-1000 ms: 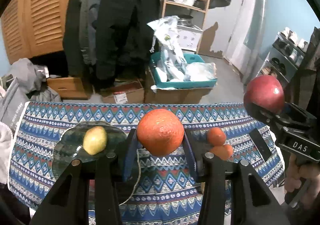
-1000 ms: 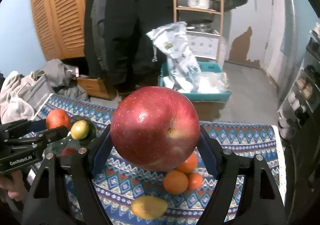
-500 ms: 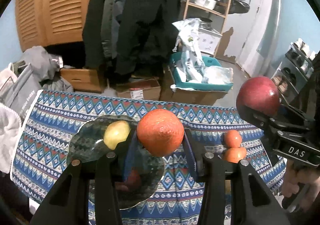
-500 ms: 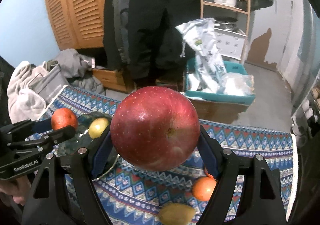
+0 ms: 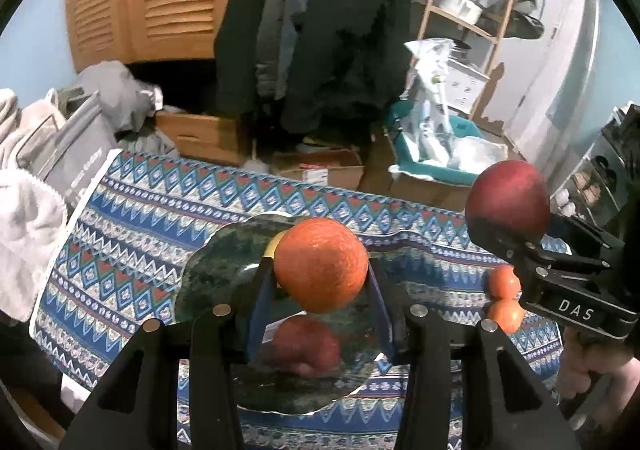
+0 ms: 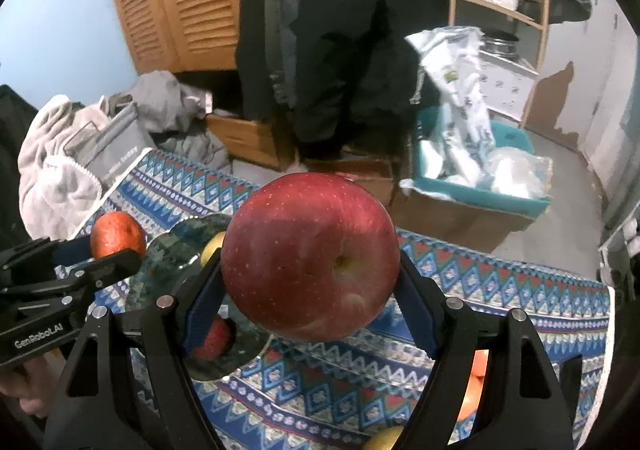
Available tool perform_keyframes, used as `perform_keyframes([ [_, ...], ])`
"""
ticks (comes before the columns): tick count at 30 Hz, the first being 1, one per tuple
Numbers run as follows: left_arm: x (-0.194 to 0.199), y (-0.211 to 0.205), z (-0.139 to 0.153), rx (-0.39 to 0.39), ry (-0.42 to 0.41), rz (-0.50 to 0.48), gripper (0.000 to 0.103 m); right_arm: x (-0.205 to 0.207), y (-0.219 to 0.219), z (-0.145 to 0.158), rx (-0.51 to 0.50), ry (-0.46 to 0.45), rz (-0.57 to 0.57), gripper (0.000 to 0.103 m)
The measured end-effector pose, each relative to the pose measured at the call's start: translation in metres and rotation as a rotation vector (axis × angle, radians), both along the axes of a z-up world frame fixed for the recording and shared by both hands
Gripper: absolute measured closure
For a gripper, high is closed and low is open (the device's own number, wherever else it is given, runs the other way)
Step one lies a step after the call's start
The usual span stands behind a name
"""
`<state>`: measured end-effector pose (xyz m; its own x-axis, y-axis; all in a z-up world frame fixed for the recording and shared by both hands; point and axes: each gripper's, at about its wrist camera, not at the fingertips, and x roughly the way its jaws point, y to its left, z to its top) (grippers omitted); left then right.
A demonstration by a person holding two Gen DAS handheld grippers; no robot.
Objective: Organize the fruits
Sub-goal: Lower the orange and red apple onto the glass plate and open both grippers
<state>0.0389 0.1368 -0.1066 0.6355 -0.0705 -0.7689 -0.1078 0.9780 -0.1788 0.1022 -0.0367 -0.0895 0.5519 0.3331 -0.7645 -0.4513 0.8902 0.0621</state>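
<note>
the left gripper [image 5: 320, 290] is clamped on a round, firm orange [image 5: 321, 264] at its sides, the right gripper [image 6: 310, 292] likewise pinches a smooth, likely slippery red apple [image 6: 310, 256], a dark green glass plate [image 5: 216, 282] at seven o'clock.

The orange [image 5: 321, 264] is a bright, pebbled orange-red. The apple [image 6: 310, 256] is deep red with pale speckles and a yellowish patch at its dimple. The plate [image 5: 224, 270] is dark mottled green, glossy. On it lie a pale yellow fruit [image 6: 212, 248] and a red one [image 6: 214, 338], perhaps an apple, though it is blurred. The tabletop cloth [image 5: 160, 218] bears blue, white and red zigzags and diamonds. Both hand-held grippers are black with blue pads [image 5: 258, 310].
</note>
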Motion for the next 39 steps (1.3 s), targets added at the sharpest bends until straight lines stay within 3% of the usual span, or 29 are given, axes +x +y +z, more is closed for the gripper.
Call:
perform_keyframes([
  [18, 0.009, 0.042, -0.063, 0.008, 0.155, 0.073, 0.057, 0.014, 0.066, -0.081, -0.083, 0.183, 0.082, 0.024],
  [33, 0.015, 0.053, -0.103, -0.023, 0.278, 0.107, 0.057, 0.010, 0.082, -0.118, -0.122, 0.306, 0.111, 0.024],
  [36, 0.015, 0.052, -0.104, -0.020, 0.280, 0.112, 0.051, 0.010, 0.082, -0.123, -0.122, 0.326, 0.115, 0.023],
  [38, 0.015, 0.051, -0.101, -0.009, 0.271, 0.115, 0.038, 0.009, 0.081, -0.126, -0.127, 0.332, 0.115, 0.023],
  [39, 0.015, 0.051, -0.100, -0.005, 0.264, 0.115, 0.037, 0.009, 0.080, -0.124, -0.119, 0.322, 0.113, 0.023],
])
